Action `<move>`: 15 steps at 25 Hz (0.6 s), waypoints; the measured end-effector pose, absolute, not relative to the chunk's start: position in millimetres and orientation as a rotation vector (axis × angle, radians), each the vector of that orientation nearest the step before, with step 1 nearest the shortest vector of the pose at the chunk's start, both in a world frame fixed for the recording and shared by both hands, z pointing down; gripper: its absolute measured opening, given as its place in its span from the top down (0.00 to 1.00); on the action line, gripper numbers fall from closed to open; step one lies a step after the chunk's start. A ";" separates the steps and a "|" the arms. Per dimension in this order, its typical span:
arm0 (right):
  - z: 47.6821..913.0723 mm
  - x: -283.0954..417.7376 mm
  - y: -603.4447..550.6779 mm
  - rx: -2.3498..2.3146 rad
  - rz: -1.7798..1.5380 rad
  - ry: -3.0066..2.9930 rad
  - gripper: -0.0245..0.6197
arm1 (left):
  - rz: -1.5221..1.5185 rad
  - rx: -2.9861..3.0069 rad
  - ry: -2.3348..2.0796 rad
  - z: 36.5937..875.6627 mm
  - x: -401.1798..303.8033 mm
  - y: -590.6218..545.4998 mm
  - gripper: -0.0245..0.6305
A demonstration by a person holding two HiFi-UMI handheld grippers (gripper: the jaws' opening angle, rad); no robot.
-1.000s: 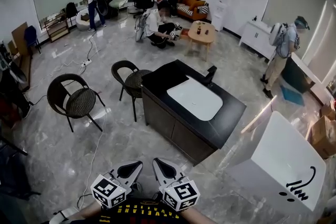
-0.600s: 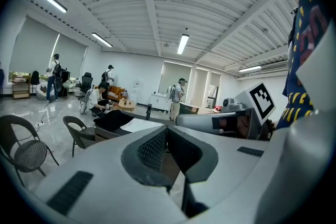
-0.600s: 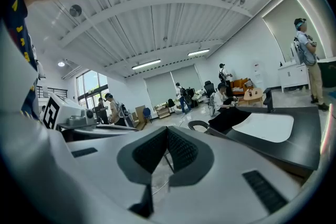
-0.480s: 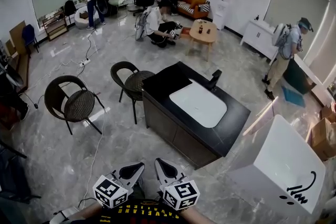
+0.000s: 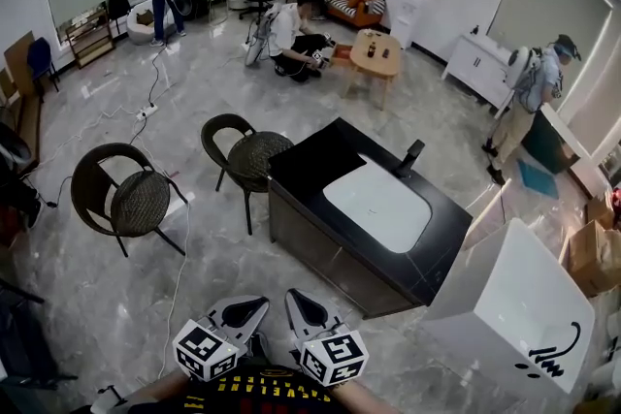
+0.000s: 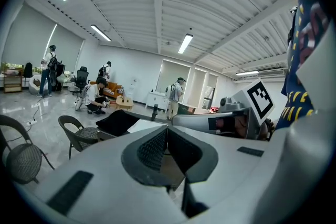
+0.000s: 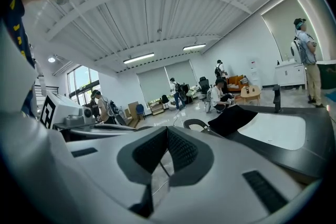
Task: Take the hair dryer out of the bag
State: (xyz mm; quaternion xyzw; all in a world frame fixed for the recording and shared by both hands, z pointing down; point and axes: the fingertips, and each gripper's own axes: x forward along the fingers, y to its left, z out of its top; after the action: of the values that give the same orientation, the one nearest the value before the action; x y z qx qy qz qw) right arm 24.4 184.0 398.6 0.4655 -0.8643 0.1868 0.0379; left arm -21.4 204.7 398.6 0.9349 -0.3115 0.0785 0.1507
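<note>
A black bag [image 5: 320, 152] lies flat on the far left part of a dark counter [image 5: 320, 238], beside a white inset basin [image 5: 378, 205]. No hair dryer shows in any view. My left gripper [image 5: 254, 307] and right gripper [image 5: 294, 299] are held side by side at the bottom of the head view, well short of the counter. Both are shut with nothing between the jaws. In the left gripper view the left gripper [image 6: 167, 131] points towards the bag [image 6: 118, 122]. The right gripper [image 7: 168, 134] has the bag [image 7: 233, 118] ahead to its right.
Two wicker chairs [image 5: 131, 199] [image 5: 243, 150] stand left of the counter. A cable [image 5: 179, 257] runs over the marble floor. A white box [image 5: 514, 315] stands at the right. A black upright fixture [image 5: 412, 155] rises behind the basin. Several people are at the far side.
The counter and bag have drawn nearer and shifted right in the head view as I move forward. Both grippers stay side by side and shut.
</note>
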 end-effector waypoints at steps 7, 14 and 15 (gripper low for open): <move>405.3 -7.3 148.5 1.430 0.563 -2.607 0.95 | 0.193 2.666 -0.849 407.4 -50.8 163.3 0.96; 408.8 -14.9 134.7 1.464 0.571 -2.548 0.95 | 0.157 2.655 -0.798 411.2 -62.3 146.8 0.96; 410.6 -15.4 133.2 1.463 0.571 -2.542 0.95 | 0.154 2.650 -0.794 413.4 -62.7 144.8 0.96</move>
State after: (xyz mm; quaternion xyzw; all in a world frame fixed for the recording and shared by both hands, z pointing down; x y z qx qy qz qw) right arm -15.4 133.2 410.6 0.4881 -0.8483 0.1905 0.0767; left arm -62.7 144.8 413.4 0.9400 -0.2818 0.0548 0.1845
